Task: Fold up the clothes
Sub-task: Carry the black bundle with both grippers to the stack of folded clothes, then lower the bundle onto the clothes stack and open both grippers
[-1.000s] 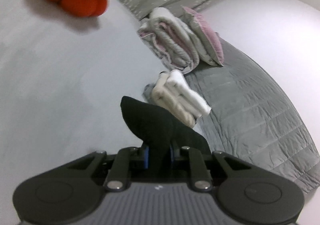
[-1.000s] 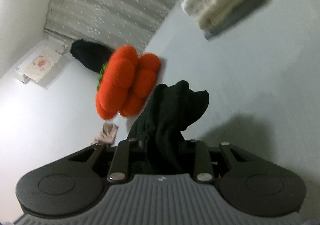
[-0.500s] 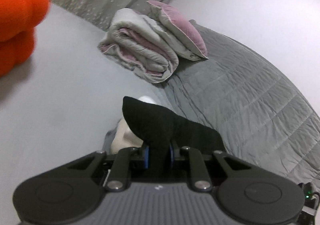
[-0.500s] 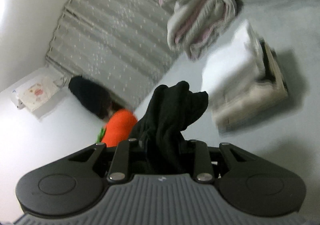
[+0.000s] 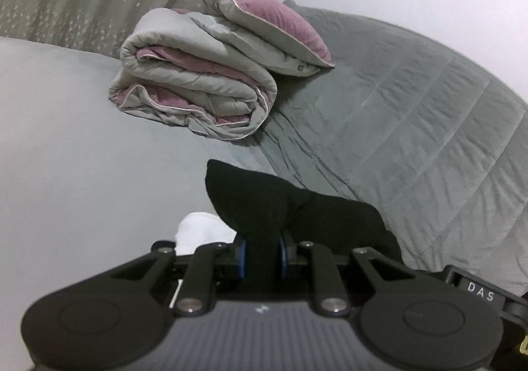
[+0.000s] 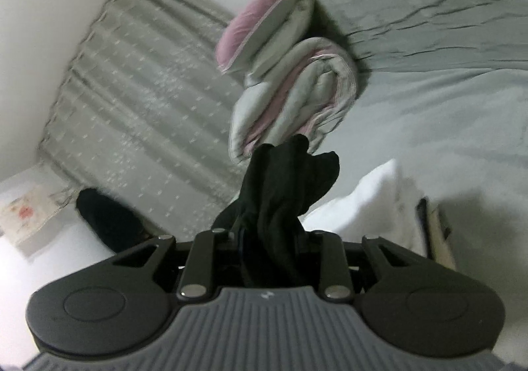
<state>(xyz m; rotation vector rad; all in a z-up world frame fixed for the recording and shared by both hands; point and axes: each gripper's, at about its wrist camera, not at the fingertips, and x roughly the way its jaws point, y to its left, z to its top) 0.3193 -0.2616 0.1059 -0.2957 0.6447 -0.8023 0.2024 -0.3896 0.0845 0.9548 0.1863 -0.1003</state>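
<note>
A black garment (image 5: pixel 264 206) is pinched between the blue pads of my left gripper (image 5: pixel 262 255), which is shut on it; the cloth sticks up ahead of the jaws. In the right wrist view my right gripper (image 6: pixel 270 255) is shut on a bunched part of a black garment (image 6: pixel 287 186). Just below and ahead lies a stack of folded white and cream clothes (image 6: pixel 373 206), whose white top (image 5: pixel 198 229) also peeks out left of the left gripper. Both grippers hang above the light grey bed sheet (image 5: pixel 66 156).
A rolled grey-and-pink quilt (image 5: pixel 194 94) with a pink pillow (image 5: pixel 274 28) on it lies further back on the bed. A quilted grey blanket (image 5: pixel 412 140) covers the right side. A grey starred curtain (image 6: pixel 138 100) and a dark object (image 6: pixel 105 219) stand beyond the bed.
Both grippers have swept sideways across the bed with the black cloth held. The orange plush has left both views; the quilt and the white stack have come closer.
</note>
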